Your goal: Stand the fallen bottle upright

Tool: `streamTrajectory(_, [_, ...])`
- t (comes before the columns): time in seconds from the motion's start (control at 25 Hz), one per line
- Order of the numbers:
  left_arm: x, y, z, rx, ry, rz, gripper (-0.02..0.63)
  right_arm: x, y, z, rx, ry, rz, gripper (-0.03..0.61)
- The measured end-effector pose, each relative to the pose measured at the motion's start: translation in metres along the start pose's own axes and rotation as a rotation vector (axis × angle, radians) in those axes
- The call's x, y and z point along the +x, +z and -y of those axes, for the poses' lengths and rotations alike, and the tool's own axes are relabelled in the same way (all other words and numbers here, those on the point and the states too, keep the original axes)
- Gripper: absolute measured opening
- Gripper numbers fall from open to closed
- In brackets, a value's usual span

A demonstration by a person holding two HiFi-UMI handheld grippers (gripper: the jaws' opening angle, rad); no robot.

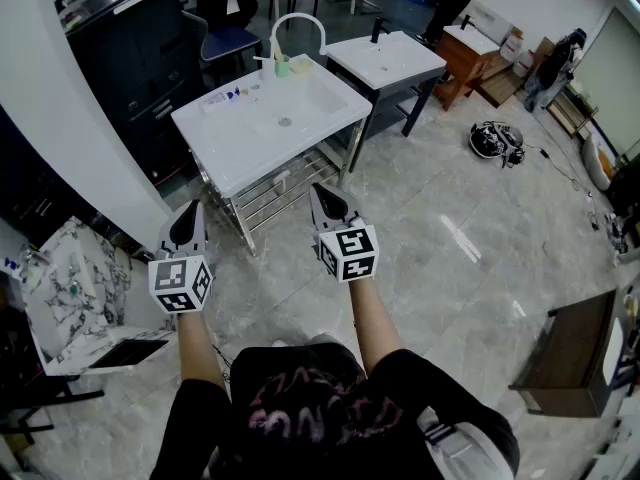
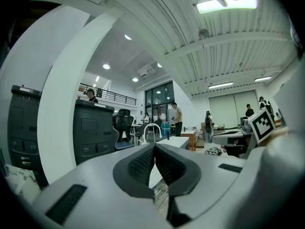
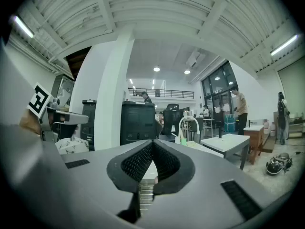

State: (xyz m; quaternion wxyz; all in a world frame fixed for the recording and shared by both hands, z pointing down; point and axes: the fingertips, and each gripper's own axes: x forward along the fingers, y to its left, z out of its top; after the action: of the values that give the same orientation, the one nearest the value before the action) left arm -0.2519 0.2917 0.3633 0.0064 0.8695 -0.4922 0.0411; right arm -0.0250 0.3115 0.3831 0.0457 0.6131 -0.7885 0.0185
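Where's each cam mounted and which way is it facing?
Head view: on the head, steeply down at sink and floor; shows forearms, torso, left tool, right tool.
Left gripper view: on left tool, level, toward faucet; shows its shut jaws.
Right gripper view: on right tool, level, toward faucet; shows its shut jaws.
Shared: all three see sink and faucet.

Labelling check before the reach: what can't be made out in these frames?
Head view: small items on the sink top are too small to tell which is the bottle.
Left gripper view: the shut left gripper hides the sink top's items.
Right gripper view: the shut right gripper covers most of it; a green cup shows.
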Motion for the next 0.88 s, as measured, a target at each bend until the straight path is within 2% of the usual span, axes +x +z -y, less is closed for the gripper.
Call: streamTrajectory(0.88, [0.003,-0.018,-0.002,-0.046,-0.036,-0.015,0.017,0.005,-0.009,-0.007,-0.016,-0.008,-0.019,0.012])
